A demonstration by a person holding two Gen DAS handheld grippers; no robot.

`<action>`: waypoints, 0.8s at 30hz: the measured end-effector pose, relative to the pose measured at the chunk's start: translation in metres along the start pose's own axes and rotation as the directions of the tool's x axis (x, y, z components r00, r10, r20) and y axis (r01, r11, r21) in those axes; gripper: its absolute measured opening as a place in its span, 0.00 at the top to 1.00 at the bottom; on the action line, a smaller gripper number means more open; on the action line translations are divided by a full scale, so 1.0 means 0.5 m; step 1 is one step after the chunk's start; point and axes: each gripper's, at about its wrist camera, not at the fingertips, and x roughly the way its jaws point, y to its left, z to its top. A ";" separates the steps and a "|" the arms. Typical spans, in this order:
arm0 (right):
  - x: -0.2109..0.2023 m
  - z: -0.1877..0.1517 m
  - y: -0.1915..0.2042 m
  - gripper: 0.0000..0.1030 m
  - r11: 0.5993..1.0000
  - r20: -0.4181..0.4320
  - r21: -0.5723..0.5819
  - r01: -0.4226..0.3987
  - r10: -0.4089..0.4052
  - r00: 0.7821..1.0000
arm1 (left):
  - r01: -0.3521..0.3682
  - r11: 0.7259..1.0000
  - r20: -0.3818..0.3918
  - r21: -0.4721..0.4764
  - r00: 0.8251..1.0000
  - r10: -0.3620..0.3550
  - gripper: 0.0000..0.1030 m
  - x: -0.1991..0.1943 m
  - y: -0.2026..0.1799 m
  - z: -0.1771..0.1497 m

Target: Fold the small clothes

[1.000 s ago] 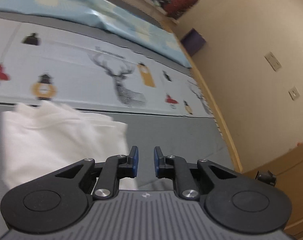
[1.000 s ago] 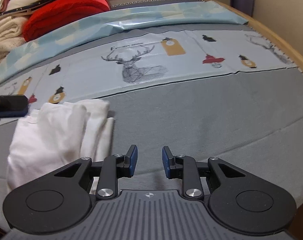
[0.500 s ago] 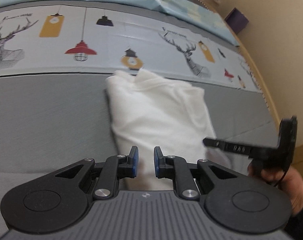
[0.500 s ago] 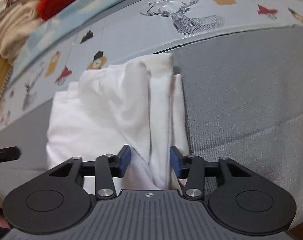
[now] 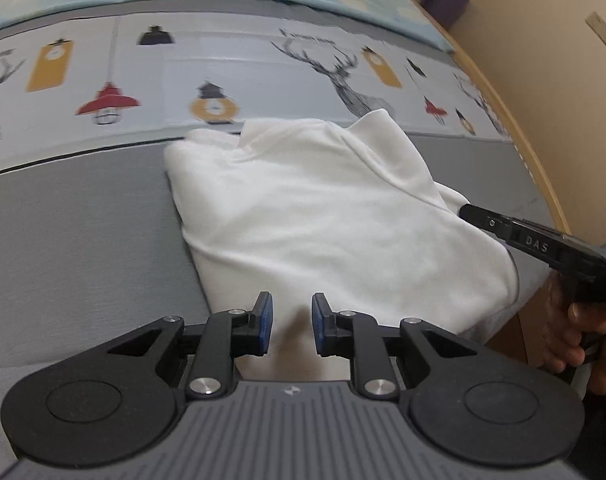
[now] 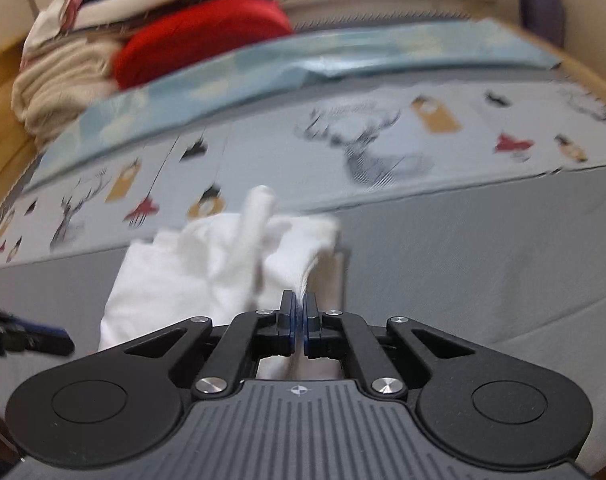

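While the right gripper (image 6: 299, 316) is clamped on the near right edge of the white garment (image 5: 323, 216), a thin pinch of cloth is seen between its pads, and that edge is raised off the grey bedcover (image 5: 79, 240). The left gripper (image 5: 289, 322) is held with its jaws narrowly parted and empty, just above the garment's near hem. The garment is spread, partly folded, on the bedcover below the deer-print sheet (image 5: 231, 60). For a clean fold, the near left corner should probably be pinched too, and both edges carried over together, level, so no layer is dragged.
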 end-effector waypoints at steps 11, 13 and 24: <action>0.027 -0.005 -0.056 0.82 0.997 -0.145 0.057 -0.043 0.051 0.988 | -0.029 0.999 -0.052 0.037 0.998 0.031 0.79 0.044 -0.022 0.000; 0.046 -0.018 -0.052 0.76 0.997 -0.238 0.038 -0.069 0.077 0.968 | -0.035 0.999 -0.049 0.019 0.998 0.036 0.79 0.042 -0.014 0.003; 0.004 -0.015 -0.096 0.96 0.997 -0.180 0.064 -0.054 0.065 0.981 | -0.009 1.000 -0.030 0.010 1.000 0.010 0.78 0.053 -0.030 0.009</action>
